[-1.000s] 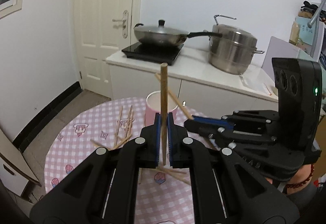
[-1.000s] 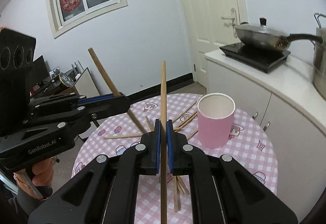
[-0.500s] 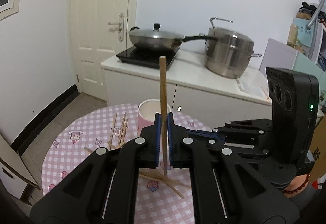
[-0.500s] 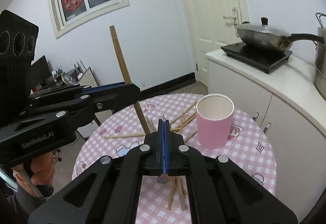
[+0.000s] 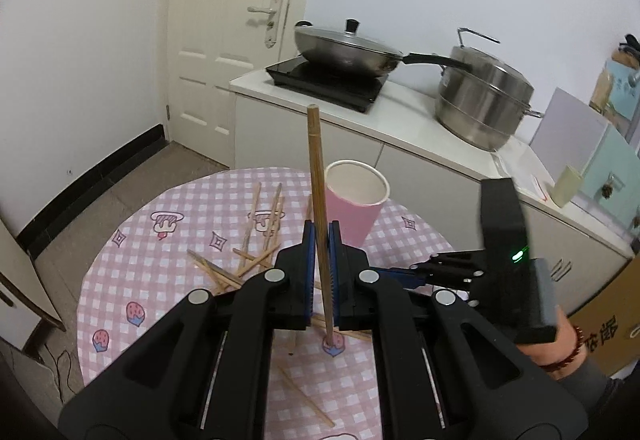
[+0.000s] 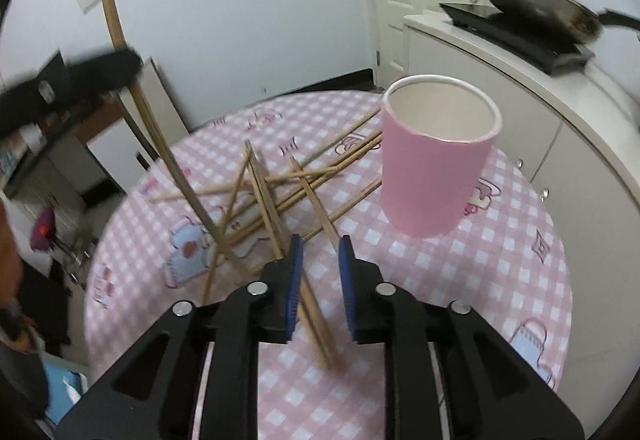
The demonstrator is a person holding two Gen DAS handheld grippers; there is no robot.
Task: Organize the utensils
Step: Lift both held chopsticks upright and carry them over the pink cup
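Note:
My left gripper (image 5: pixel 319 236) is shut on an upright wooden chopstick (image 5: pixel 318 200), held above the table just left of the pink paper cup (image 5: pixel 356 202). That chopstick also shows in the right wrist view (image 6: pixel 160 144), with the blurred left gripper (image 6: pixel 72 80) around it. My right gripper (image 6: pixel 319 252) is open and empty, low over the table, with loose chopsticks (image 6: pixel 280 184) lying under and ahead of it. The pink cup (image 6: pixel 436 164) stands upright to its right and looks empty. The right gripper (image 5: pixel 404 276) also shows in the left wrist view.
The round table has a pink checked cloth (image 6: pixel 500 280). More loose chopsticks (image 5: pixel 256 240) lie scattered on it. Behind is a white counter (image 5: pixel 408 112) with a wok (image 5: pixel 344 50) on a hob and a steel pot (image 5: pixel 484 96). A door (image 5: pixel 232 40) stands at the back left.
My right gripper lost its chopstick, shut empty, then opened and dropped low toward the loose chopsticks. My left gripper still holds its chopstick and has moved closer to the cup.

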